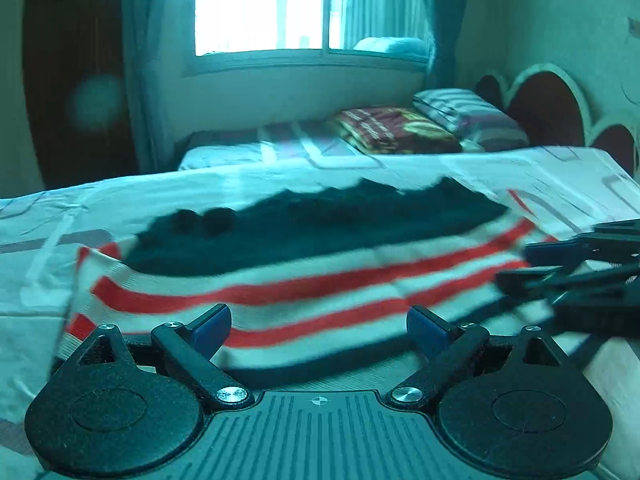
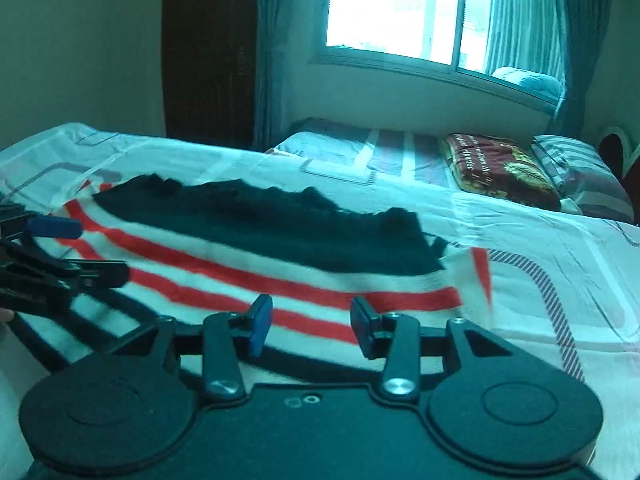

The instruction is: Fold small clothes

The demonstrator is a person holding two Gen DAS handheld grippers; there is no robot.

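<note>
Both tongs, left (image 1: 319, 330) wide and right (image 2: 311, 326) half open, hold nothing above the striped garment (image 1: 304, 276) on the bed (image 2: 540, 240); next, grip its near edge to fold.

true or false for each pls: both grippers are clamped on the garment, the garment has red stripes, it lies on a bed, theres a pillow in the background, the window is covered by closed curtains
1. Both grippers are clamped on the garment: false. The left gripper and right gripper are open, holding nothing.
2. The garment has red stripes: true.
3. It lies on a bed: true.
4. A pillow is in the background: true.
5. Closed curtains cover the window: false. It is bright and uncovered; curtains hang at the sides.
</note>
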